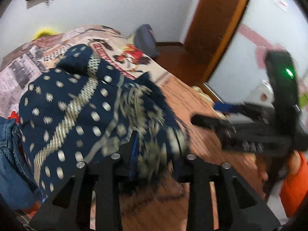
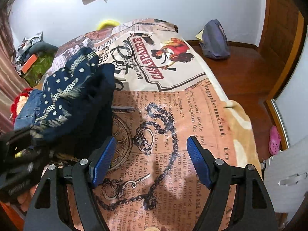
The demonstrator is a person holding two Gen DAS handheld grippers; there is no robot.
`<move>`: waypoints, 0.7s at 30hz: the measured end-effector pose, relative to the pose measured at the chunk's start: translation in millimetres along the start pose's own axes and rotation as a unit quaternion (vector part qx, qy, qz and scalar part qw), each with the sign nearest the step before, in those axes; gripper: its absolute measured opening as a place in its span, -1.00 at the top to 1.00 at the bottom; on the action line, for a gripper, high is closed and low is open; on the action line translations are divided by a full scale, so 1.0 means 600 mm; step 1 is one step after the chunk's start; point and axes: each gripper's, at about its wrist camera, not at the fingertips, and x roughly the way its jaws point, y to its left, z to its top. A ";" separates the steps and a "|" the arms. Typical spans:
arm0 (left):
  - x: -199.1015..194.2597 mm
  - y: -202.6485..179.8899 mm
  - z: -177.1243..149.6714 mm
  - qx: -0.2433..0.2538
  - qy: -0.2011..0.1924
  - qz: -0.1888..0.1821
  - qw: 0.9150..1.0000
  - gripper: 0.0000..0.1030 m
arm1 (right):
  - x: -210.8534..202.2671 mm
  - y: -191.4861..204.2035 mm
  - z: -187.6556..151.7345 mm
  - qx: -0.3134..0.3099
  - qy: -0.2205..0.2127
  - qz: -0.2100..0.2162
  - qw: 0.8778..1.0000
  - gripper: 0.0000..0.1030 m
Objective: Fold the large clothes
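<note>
A navy garment with pale dots and woven bands (image 1: 77,105) lies heaped on the bed, at the left in the right wrist view (image 2: 73,96). My left gripper (image 1: 156,142) sits at its near edge. A blurred bunch of the cloth fills the gap between the parted fingers and hides the right fingertip; it looks loose, not pinched. My right gripper (image 2: 152,144) stands open over the printed bedspread (image 2: 192,105) to the right of the garment. Nothing lies between its blue pads (image 2: 104,159). It also shows, blurred, at the right of the left wrist view (image 1: 211,113).
Blue jeans (image 2: 28,104) and something red lie at the garment's left. On the wooden floor beyond the bed sit a blue bag (image 2: 215,40) and a pink shoe (image 2: 274,140). A wooden door frame (image 1: 211,28) stands at the right. An orange sleeve (image 1: 294,182) holds the right gripper.
</note>
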 end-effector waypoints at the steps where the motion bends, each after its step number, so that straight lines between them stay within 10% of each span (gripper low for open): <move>1: -0.018 -0.002 -0.007 0.005 0.000 -0.004 1.000 0.19 | -0.010 0.000 -0.001 -0.001 -0.005 0.002 1.000 -0.41; 12: -0.153 0.106 -0.021 -0.033 -0.078 0.131 0.988 -0.33 | -0.054 0.097 0.041 -0.057 -0.059 0.066 0.994 -0.46; 21: -0.049 0.218 -0.088 -0.117 0.012 0.089 0.989 -0.56 | 0.080 0.142 0.022 -0.055 0.035 0.099 0.993 -0.46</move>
